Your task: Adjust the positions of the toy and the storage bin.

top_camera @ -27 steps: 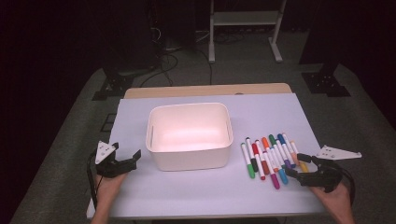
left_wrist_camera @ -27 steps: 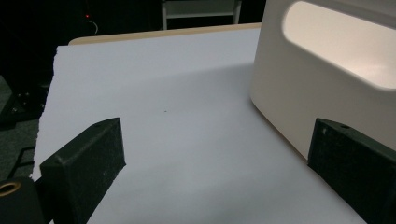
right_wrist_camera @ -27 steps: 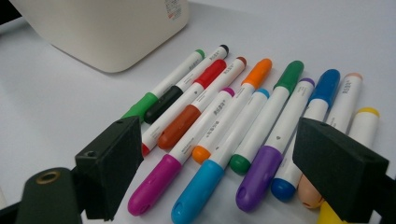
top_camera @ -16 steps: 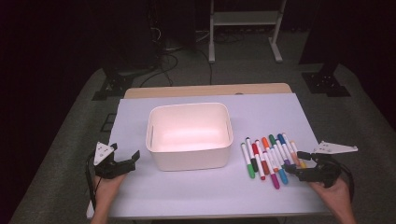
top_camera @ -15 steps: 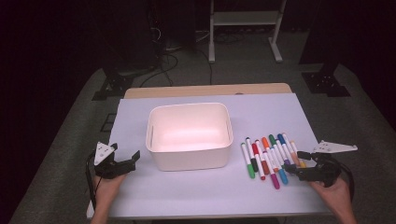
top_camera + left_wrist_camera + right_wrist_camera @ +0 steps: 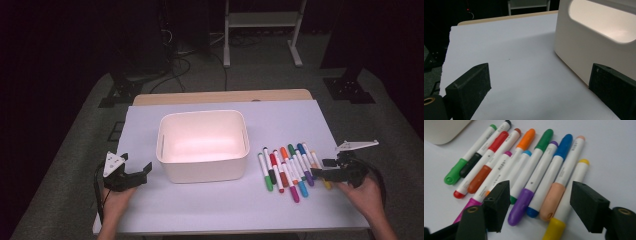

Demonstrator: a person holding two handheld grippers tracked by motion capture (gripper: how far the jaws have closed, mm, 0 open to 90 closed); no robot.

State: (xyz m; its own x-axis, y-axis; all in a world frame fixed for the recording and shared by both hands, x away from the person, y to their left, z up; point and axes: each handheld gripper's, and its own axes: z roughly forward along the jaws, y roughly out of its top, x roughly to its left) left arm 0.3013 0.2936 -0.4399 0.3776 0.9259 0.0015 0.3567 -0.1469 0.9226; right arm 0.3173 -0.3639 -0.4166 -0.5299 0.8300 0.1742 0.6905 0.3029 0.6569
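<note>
The right gripper (image 6: 326, 169) has its jaws spread wide and holds nothing. It sits at the 3 o'clock end of the row of markers (image 6: 287, 169), with the purple marker (image 6: 534, 190), blue marker (image 6: 550, 176), peach marker (image 6: 564, 175) and yellow marker (image 6: 567, 202) lying between its jaws. The small grey print on the markers is too tiny to read. The white bin (image 6: 202, 145) stands at 9 o'clock from them. The left gripper (image 6: 134, 172), jaws also spread, rests empty at 8 o'clock of the bin.

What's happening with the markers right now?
Right gripper open, poised over the markers. Left gripper open, beside the white bin. Nothing held. Nothing in the way.
</note>
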